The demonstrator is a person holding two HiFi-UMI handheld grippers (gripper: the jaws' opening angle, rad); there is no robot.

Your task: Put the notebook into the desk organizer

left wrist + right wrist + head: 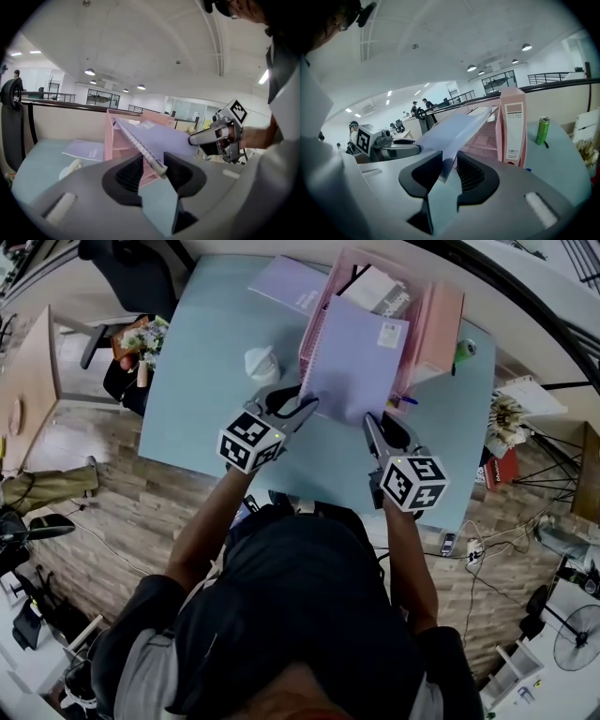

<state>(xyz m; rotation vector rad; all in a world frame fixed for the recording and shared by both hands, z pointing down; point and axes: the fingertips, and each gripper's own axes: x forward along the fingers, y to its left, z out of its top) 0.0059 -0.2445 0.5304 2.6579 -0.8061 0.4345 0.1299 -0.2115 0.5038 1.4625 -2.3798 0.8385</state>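
Above desk [202, 381], notebook [361, 357] pinched by L tongs [307, 406] & R tongs [371, 420].

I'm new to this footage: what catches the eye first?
A lilac spiral notebook, pinched at its near corners by the left gripper and right gripper, slants over the pink desk organizer on the blue table. A green can stands right of the organizer.

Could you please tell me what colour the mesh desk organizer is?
The mesh desk organizer is pink, best seen in the right gripper view.
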